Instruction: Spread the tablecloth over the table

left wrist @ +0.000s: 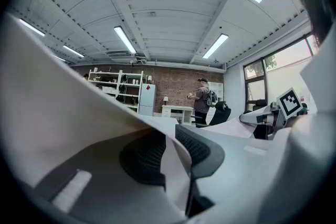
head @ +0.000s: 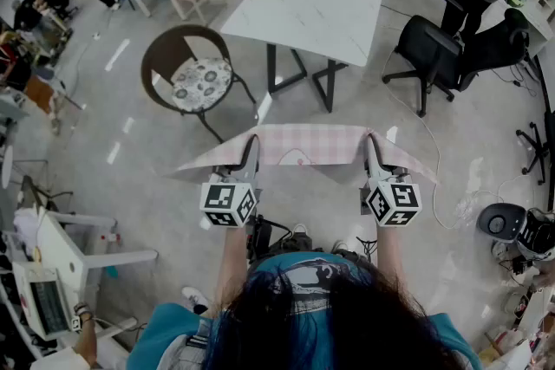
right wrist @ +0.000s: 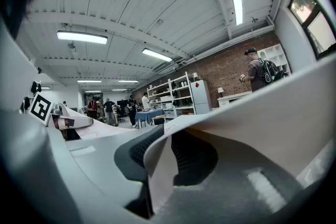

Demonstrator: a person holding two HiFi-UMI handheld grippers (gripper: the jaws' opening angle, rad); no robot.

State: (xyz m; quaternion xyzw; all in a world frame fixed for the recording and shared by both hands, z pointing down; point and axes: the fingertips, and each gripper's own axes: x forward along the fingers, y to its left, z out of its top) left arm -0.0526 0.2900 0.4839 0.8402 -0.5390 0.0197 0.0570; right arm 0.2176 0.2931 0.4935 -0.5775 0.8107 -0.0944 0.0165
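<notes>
Left gripper (head: 251, 159) and right gripper (head: 374, 157) each clamp the near edge of the pink checked tablecloth (head: 308, 143). They are held level and apart, evidently to keep it stretched in the air. Beyond stands the white table (head: 305, 11), bare; spreading is judged not yet begun.

Open lab-style workspace: brick wall (left wrist: 178, 89), shelving (left wrist: 113, 89), office chairs (head: 429, 52), strip lights (left wrist: 125, 39)
</notes>
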